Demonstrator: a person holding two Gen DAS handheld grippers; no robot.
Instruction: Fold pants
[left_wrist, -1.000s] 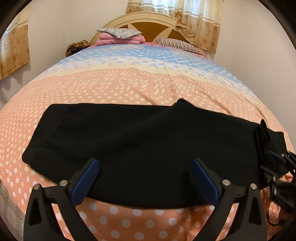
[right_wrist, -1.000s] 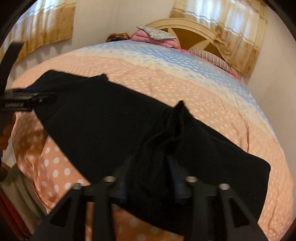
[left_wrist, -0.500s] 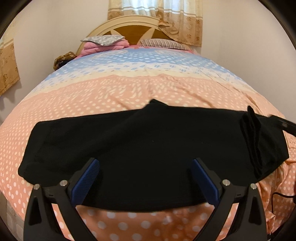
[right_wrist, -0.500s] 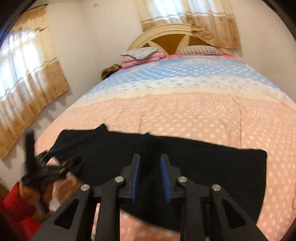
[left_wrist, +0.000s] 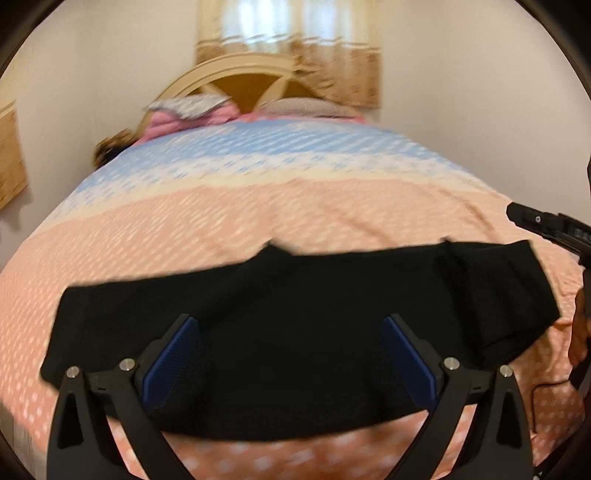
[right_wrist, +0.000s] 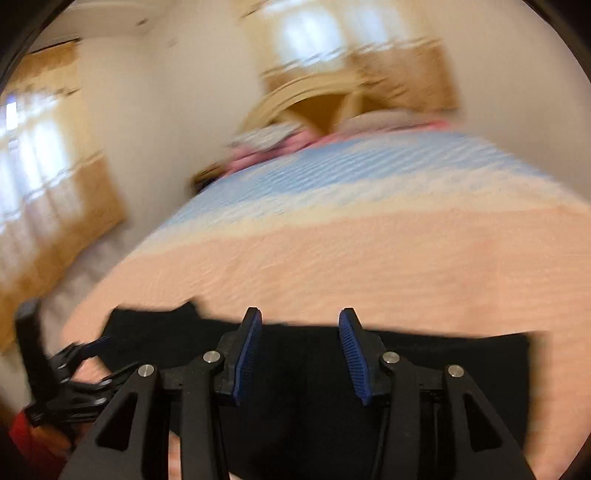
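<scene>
The black pants (left_wrist: 295, 332) lie flat on the bed (left_wrist: 258, 206), stretched crosswise as one long dark band near its foot edge. From the left wrist view the cloth spreads just beyond and under the left gripper (left_wrist: 291, 354); it runs well out past both blue pads (left_wrist: 173, 354). The far edge of the band has a small peak near the middle, and its right end shows a thicker doubled layer with a soft ridge. The fabric looks matte and mostly smooth, though blur hides fine creases.

The left gripper hangs above the near part of the pants, pointing forward and down toward the headboard (left_wrist: 251, 74). Its jaws stand wide apart, with nothing pinched between them; the cloth lies below, not in the pads.

The right gripper (right_wrist: 301, 354) also points forward and down over the pants (right_wrist: 306, 387), which fill the space directly beneath and in front of it in the right wrist view. Its jaws have just been opening and now stand partly apart, empty, with only the flat cloth seen through the gap. This view is heavily smeared by motion. To its left the other gripper's black frame appears low beside the pants' left end, and from the left view the right tool shows at the far right edge, beside the doubled end.
</scene>
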